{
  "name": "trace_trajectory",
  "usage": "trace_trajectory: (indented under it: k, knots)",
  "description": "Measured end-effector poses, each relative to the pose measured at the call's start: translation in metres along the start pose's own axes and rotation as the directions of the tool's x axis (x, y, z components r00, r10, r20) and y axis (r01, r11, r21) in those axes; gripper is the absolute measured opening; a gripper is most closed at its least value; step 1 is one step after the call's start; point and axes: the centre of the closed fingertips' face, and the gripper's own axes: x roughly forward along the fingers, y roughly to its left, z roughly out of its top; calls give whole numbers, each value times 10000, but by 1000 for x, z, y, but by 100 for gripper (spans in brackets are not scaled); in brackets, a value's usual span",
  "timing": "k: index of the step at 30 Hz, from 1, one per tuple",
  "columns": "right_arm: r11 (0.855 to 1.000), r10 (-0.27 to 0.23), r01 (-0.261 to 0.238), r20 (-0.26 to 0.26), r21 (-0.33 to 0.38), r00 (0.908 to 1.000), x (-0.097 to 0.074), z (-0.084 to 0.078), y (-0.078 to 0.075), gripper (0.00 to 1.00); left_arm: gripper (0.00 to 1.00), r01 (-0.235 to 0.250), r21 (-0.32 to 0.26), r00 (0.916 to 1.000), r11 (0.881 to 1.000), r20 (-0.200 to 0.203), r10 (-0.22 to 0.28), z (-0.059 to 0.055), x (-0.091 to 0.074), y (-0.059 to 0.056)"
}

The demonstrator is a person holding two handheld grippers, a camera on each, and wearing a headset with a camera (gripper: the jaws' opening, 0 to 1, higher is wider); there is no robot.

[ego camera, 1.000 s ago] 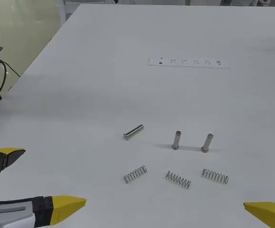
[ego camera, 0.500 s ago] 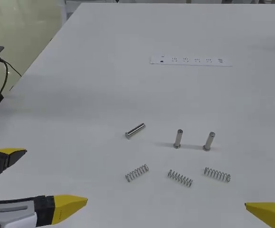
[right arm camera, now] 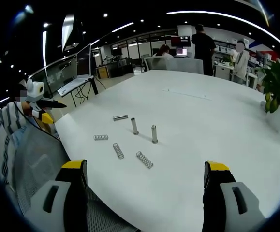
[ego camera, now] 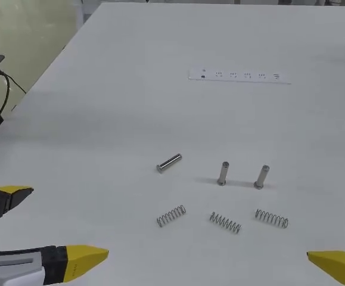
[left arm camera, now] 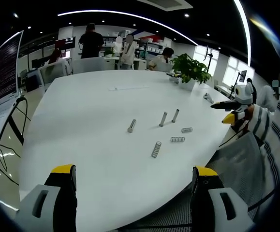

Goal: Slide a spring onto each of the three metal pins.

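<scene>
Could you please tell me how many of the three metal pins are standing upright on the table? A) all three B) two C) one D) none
B, since the middle pin and the right pin stand on end, while the left pin lies on its side.

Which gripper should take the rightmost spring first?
Right. The right gripper is open, with its yellow tip low right in the head view, nearest the rightmost spring; the left gripper sits far left.

open-plan office | big white table (left arm camera: 81,111) | monitors (right arm camera: 83,60) | potted plant (left arm camera: 190,68)
</scene>
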Motion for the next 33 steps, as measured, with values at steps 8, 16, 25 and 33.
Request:
trace_trajectory:
  k: [8,16,25,33]
  knots:
    - [10000,17,-17,78,-8,10000,0,2,2,100,98,82,-16,10000,10000,-33,-82,-3,0,-1]
    - [10000,39,-40,222,55,9997,0,4,7,100,98,356,13,9993,9994,-105,-356,-6,0,-6]
    - [9999,78,-79,172,97,9998,1,1,9,100,98,522,341,9984,9981,-235,-515,1,1,-1]
    - [9999,72,-74,118,146,9999,2,-1,8,100,98,650,500,9978,9966,-181,-642,9,5,0]
